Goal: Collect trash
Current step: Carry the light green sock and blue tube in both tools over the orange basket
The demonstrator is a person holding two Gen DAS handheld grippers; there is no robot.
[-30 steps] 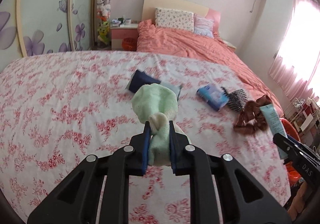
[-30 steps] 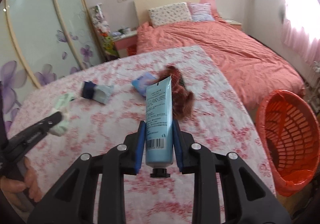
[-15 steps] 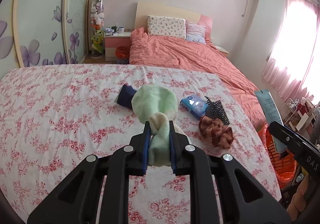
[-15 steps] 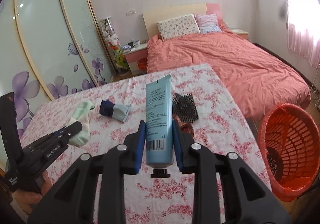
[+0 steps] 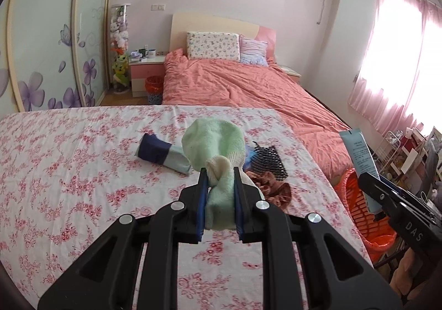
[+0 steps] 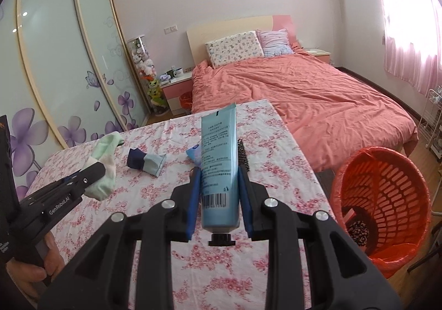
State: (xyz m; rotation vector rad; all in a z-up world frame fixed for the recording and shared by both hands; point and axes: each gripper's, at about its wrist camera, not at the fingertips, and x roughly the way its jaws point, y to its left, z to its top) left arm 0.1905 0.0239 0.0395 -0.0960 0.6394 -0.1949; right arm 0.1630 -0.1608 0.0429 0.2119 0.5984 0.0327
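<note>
My left tongs [image 5: 219, 193] grip a sock [image 5: 218, 155], my right tongs [image 6: 219, 188] a tube [image 6: 219, 166]; next I carry both over the bin [image 6: 386, 205] and release.

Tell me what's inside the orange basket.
Inside the orange basket, the right wrist view shows a dark speckled item and something pink at the bottom. The near wall hides the rest.

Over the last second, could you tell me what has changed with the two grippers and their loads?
Both grippers have lifted away from the floral bedspread, each still clamped: the left gripper on the green sock, the right gripper on the blue tube. The orange basket and the items on the bedspread stayed put.
</note>
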